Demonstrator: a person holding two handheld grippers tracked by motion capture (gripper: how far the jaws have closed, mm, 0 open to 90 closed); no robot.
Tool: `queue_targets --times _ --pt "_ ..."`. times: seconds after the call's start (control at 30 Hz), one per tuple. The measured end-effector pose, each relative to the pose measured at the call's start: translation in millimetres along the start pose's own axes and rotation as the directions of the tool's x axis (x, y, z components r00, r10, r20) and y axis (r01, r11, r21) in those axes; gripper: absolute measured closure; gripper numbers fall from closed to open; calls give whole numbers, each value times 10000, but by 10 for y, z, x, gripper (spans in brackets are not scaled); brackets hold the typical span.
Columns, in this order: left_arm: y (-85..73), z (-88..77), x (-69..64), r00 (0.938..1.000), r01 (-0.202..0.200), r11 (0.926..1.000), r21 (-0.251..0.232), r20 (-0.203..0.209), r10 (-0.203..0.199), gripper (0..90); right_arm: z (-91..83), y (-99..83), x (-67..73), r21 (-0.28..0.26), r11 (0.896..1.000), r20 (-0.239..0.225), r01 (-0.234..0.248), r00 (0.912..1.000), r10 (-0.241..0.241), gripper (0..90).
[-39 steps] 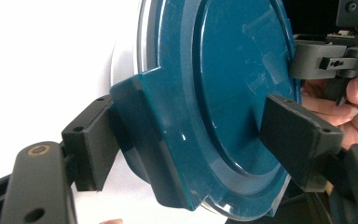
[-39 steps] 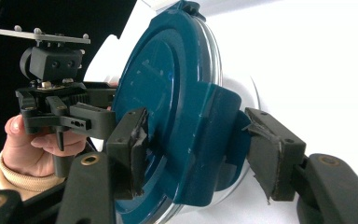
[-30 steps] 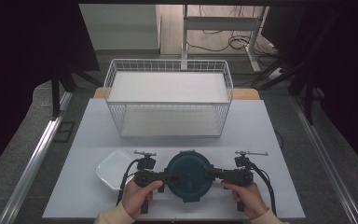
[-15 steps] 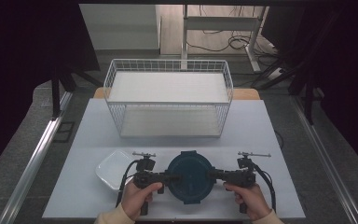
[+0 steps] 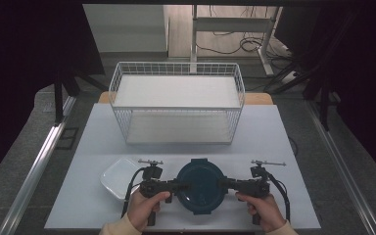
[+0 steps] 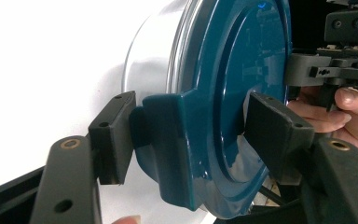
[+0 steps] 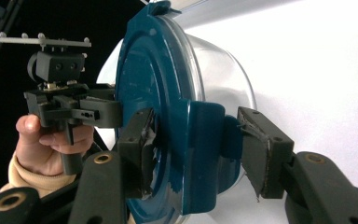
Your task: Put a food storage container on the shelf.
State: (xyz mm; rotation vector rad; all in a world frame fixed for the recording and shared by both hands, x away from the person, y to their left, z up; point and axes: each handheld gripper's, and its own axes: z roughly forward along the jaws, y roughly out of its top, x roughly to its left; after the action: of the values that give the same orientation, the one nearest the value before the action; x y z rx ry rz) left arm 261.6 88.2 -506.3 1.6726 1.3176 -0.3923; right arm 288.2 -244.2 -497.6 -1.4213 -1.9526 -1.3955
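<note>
Both grippers have stayed in place at the sides of the round bowl since the earlier pictures, and the fingers of the left gripper (image 5: 180,186) have just been closing around the lid's left clip; the bowl itself has not moved. The white table (image 5: 284,147) is the biggest thing, and a white wire basket (image 5: 176,105) stands on its far half, in the middle. At the near edge of the table, in the middle, sits the clear bowl (image 6: 151,60) with the dark blue lid (image 5: 200,185) on top. A white square dish (image 5: 117,176) lies just left of it, near the left hand (image 5: 144,208). The right hand (image 5: 263,209) holds the right gripper (image 5: 221,184) at the right side of the lid. In the left gripper view, the left clip (image 6: 165,140) of the lid sits between the two black fingers (image 6: 114,135); one finger is just beside the clip and the other rests on top of the lid, and I cannot tell if they press. In the right gripper view, the right clip (image 7: 205,154) sits between that gripper's fingers (image 7: 261,149), which are about half open, one on the lid's top and one just beside the clip's outside.
</note>
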Motion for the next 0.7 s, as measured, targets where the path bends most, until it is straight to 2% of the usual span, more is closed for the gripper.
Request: queue_targets --times 0.07,0.3,0.37,0.7 --pt "1 -8 -11 10000 -22 10000 -32 -3 22 368 -11 0 -1 -71 9999 -55 -79 10000 79 492" --pt "10 -10 -39 10000 -55 9999 -96 -5 55 373 -39 6 19 -202 9997 -2 141 9999 -142 495" --pt "24 -29 -62 9998 -169 9998 -131 38 170 374 -53 15 32 -227 9996 -6 195 9998 -195 495" --pt "112 -124 -158 9993 -365 9987 -354 12 366 377 -111 102 152 -478 9973 -43 552 9985 -554 495"
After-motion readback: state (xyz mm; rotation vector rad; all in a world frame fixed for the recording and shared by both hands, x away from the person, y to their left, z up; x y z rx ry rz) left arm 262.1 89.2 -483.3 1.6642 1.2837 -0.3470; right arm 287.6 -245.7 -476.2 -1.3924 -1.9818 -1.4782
